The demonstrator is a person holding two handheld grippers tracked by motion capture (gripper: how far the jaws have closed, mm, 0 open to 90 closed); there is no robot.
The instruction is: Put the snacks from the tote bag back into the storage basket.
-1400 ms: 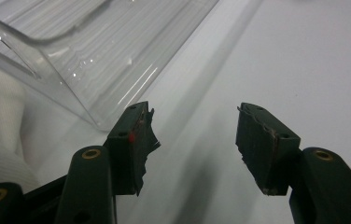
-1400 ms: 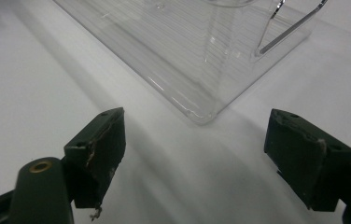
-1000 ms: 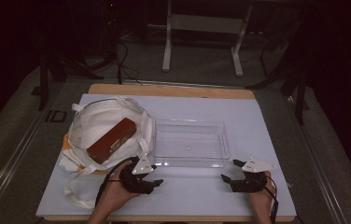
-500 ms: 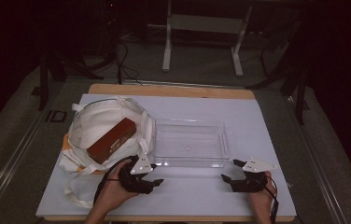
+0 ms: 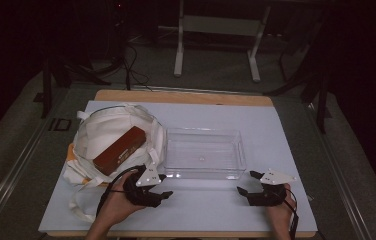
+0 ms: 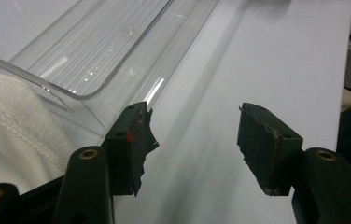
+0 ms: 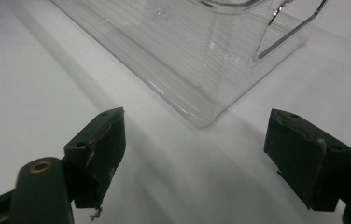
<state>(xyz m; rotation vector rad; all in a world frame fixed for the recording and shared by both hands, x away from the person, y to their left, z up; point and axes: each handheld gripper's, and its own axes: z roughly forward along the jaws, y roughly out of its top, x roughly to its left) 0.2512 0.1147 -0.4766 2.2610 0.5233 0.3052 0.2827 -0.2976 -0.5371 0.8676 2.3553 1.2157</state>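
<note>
A white cloth bag [image 5: 93, 131] lies at the table's left with a brown box [image 5: 119, 150] lying on it at its mouth. Right of the bag stands an empty clear plastic tray [image 5: 204, 174]. My left gripper [image 5: 165, 185] rests on the table just in front of the tray's near left corner, open with nothing between its pads. In the left gripper view its jaws [image 6: 194, 140] frame bare table, with the tray wall [image 6: 117, 51] and bag cloth [image 6: 15, 121] to their left. My right gripper [image 5: 246, 182] lies open by the tray's near right corner [image 7: 201, 116].
The white table cover [image 5: 276, 135] ends close behind both hands at the near edge. A wooden table edge [image 5: 186, 96] shows at the far side. Beyond it stand a table frame [image 5: 216, 30] and cables [image 5: 131, 70] on the dark floor.
</note>
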